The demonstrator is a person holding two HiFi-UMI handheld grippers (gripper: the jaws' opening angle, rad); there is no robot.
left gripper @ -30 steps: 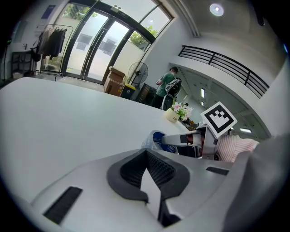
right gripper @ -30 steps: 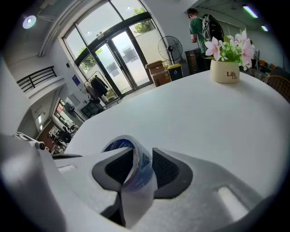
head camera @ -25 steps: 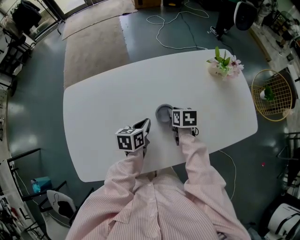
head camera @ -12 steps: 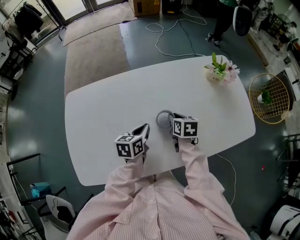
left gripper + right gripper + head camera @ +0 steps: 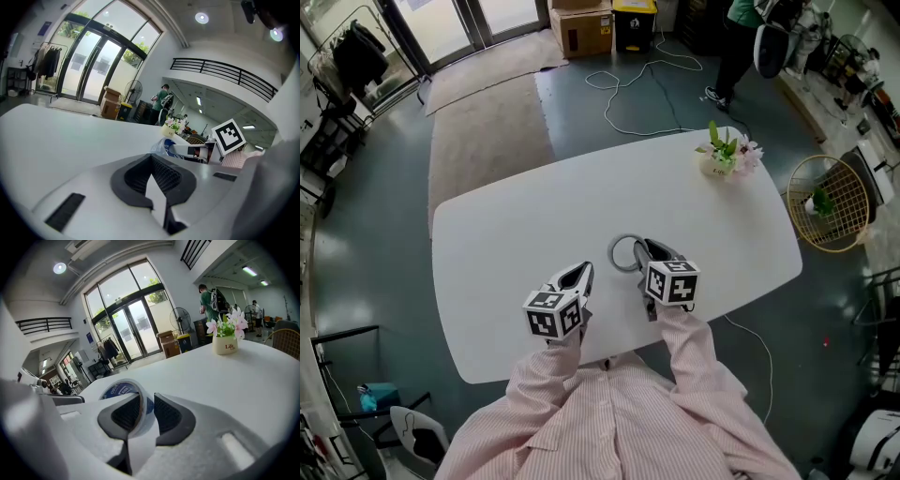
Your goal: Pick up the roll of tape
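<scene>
Now that the right claw (image 5: 642, 251) has just been closing its jaws on the wall of the ring, the roll of tape (image 5: 624, 253) is clenched there, one pad inside the hoop and one outside. In the right gripper view the roll of tape (image 5: 121, 391) stands tilted on edge at the tip of the right claw (image 5: 145, 405), its blue label turned up and away from the jaws. A second ago it lay flat at that claw's tip; now it has come up with the claw and looks to be clear of the white table (image 5: 506, 211), so I'd judge the pick-up all but made, provided the pinch on that thin wall holds.

Off to that claw's left, apart from the roll, the left claw (image 5: 580, 275) has lifted too, jaws pressed together on nothing.

Counting up: one roll, two claws, one table, one pot of flowers (image 5: 719, 159) well ahead and to the right of the gripping claw, and one person (image 5: 741, 28) standing beyond the table's far end.
</scene>
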